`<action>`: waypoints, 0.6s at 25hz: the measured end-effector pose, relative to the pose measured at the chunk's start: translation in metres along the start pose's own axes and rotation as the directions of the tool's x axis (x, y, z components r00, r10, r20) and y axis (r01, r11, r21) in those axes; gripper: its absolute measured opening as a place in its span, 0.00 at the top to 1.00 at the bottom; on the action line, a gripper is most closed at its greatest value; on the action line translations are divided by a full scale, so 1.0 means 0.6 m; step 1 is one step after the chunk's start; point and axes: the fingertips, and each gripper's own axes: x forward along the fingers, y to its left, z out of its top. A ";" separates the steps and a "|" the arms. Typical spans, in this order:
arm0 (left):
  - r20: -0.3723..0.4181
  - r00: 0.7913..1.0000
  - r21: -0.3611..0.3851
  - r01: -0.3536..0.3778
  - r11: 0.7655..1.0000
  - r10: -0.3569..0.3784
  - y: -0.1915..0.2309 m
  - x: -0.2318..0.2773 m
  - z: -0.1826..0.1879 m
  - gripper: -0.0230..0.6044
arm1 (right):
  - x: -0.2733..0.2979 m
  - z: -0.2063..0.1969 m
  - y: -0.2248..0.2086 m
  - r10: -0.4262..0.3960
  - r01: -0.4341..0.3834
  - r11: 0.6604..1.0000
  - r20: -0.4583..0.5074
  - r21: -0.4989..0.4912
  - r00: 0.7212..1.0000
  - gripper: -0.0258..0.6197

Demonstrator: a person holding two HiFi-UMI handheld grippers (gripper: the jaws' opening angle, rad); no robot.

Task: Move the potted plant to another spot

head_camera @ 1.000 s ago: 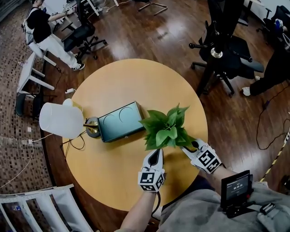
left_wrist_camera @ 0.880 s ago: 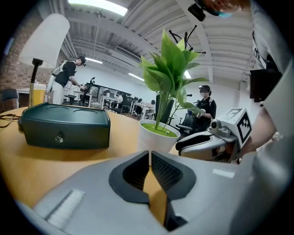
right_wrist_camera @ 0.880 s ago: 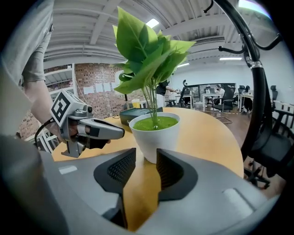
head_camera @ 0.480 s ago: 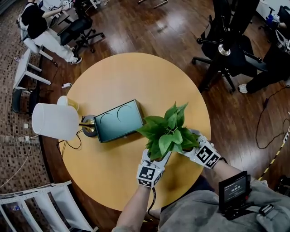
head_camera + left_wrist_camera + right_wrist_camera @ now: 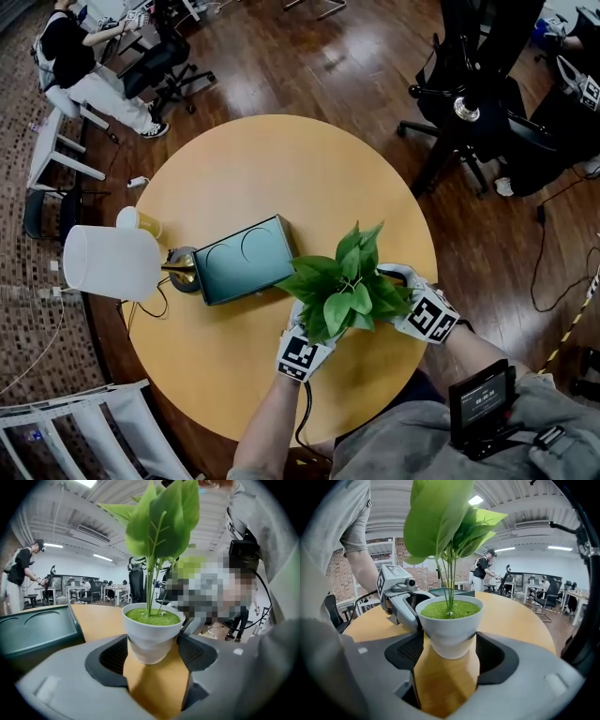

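Straddling white-potted green leafy plant [image 5: 347, 291] with left gripper [image 5: 153, 656] opening, right gripper [image 5: 450, 654] spread: squeeze evenly, low, then lift.

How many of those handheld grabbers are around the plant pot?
2. The left gripper, fingers opening, straddles the white pot from the left; the right gripper straddles it from the right, fingers apart.
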 end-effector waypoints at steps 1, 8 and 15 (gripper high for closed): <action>-0.002 1.000 0.005 0.004 1.000 -0.004 -0.001 0.001 0.001 0.42 | 0.000 0.001 -0.001 -0.001 0.001 1.000 0.000 0.001 1.000 0.44; 0.011 1.000 -0.014 -0.019 1.000 0.019 0.001 -0.004 0.011 0.43 | -0.002 0.011 -0.002 0.011 -0.011 1.000 -0.005 -0.019 1.000 0.45; 0.037 0.998 -0.012 -0.054 0.998 0.054 -0.007 -0.023 0.068 0.43 | -0.035 0.060 -0.003 0.032 -0.032 0.999 0.012 -0.040 0.999 0.45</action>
